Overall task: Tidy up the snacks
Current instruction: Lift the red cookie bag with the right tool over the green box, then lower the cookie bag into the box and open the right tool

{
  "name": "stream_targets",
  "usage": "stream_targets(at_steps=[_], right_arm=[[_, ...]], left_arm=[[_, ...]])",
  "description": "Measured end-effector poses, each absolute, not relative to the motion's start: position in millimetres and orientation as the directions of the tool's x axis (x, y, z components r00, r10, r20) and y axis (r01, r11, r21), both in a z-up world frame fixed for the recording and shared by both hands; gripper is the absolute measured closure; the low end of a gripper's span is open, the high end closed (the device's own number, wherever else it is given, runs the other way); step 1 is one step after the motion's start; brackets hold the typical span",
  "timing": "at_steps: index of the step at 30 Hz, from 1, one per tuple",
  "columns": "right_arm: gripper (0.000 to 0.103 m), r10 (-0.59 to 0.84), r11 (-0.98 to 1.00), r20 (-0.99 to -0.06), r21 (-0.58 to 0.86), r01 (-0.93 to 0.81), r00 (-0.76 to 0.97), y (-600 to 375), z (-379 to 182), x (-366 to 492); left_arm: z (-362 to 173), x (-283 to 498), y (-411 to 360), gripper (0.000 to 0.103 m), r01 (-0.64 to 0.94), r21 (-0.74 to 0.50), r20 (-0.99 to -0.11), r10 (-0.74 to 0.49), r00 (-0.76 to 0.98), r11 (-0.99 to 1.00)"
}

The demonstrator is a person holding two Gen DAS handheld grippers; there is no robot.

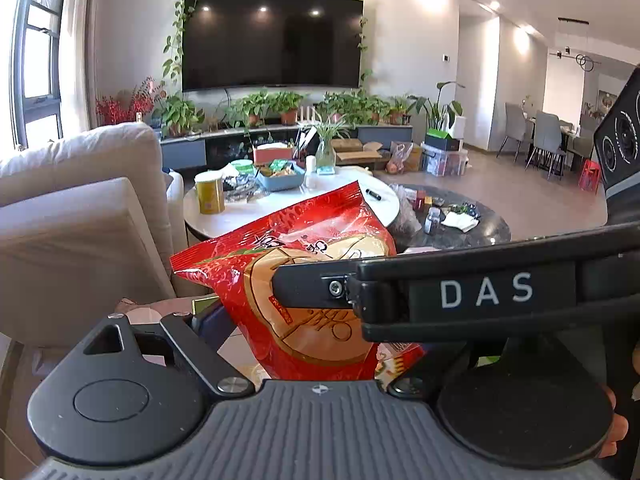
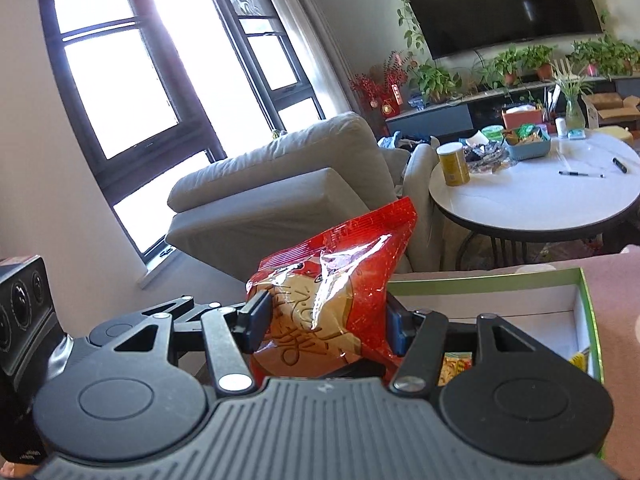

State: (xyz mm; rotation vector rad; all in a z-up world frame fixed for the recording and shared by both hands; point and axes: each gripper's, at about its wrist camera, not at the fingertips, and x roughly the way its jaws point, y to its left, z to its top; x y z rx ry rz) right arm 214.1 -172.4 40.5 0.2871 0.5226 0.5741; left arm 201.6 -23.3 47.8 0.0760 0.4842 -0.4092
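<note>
**Red snack bag held aloft between two grippers**

Currently the red snack bag (image 2: pixel 332 304) is off any surface, upright and slightly crumpled, with its sealed top corner pointing up. The right gripper (image 2: pixel 326 330) pinches it: both pads press into the bag's lower sides, one pad (image 2: pixel 256 318) denting the foil on the left, the blue-backed one on the right.

From the left wrist view, the same bag (image 1: pixel 304 280) sits between the left gripper's (image 1: pixel 304 320) fingers. Those jaws stand wide; I cannot tell whether they touch the foil. The right gripper's finger, lettered DAS (image 1: pixel 486 290), crosses in front of the bag.

Just beside the bag, low at the right, lies an open green-rimmed box (image 2: pixel 586 304) with a white interior and some packets in its near corner.

Beyond, a round white table (image 2: pixel 536 204) carries a yellow canister (image 2: pixel 454 164) near its left edge, a blue basket (image 2: pixel 528 148) of snacks toward the far edge, and pens to the right. A grey sofa (image 2: pixel 280 184) stands to the table's left.
</note>
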Motion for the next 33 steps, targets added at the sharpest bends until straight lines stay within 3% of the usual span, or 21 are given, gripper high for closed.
stream_targets(at_steps=[19,28,33], right_arm=[[0.048,0.538,0.832,-0.514,0.449,-0.326,0.668,-149,-9,277],[0.048,0.485,0.857,-0.537,0.448,-0.253,0.691,-144,-20,289],[0.048,0.463,0.868,-0.507,0.425,-0.256,0.727,-151,-10,275]], left_arm=[[-5,272,-1,0.020,0.398,-0.087,-0.579,-0.372,0.726,0.913],[-16,289,0,0.020,0.367,-0.028,-0.601,-0.309,0.737,0.930],[-15,280,6,0.020,0.344,0.011,-0.564,-0.278,0.778,0.939]])
